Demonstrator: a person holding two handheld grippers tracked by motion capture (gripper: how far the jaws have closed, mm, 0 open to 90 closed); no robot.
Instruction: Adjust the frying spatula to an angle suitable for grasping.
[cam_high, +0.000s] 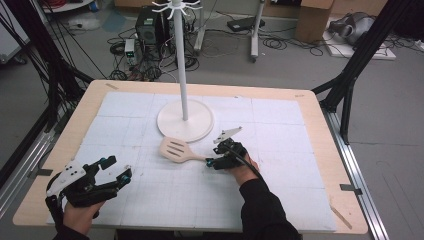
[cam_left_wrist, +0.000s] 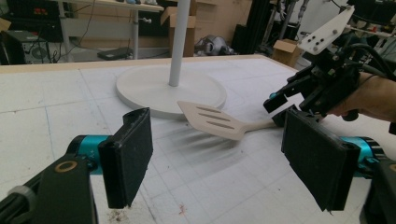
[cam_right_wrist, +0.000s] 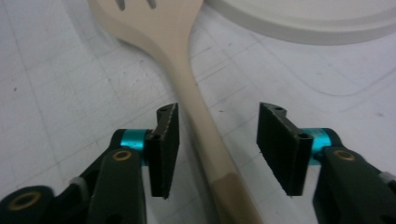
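- Slotted spatula (cam_high: 176, 149), pale beige, lies flat on the white gridded mat (cam_high: 280, 190) near the middle of the tabletop (cam_high: 320, 150); blade points toward the far left, handle runs back toward the right claw.
- Blade edge sits just beside the round white base (cam_high: 185, 121) of an upright pole stand (cam_high: 181, 60); from the left gripper view the blade (cam_left_wrist: 215, 120) appears close to the base rim (cam_left_wrist: 140, 88), contact not resolvable.
- Right claw (cam_high: 214, 162): jaws released, spread to either side of the spatula handle (cam_right_wrist: 205, 140) with a gap at each pad; handle end shows a darker tan band.
- Right hand (cam_high: 243, 170) in a dark sleeve grips the device; grey three-cornered plate on top.
- Left claw (cam_high: 121, 170): jaws released and wide apart, nothing between them, low over the mat at the near left, well apart from the spatula.
- Floor beyond the tabletop: cables, a black computer case, cardboard boxes.
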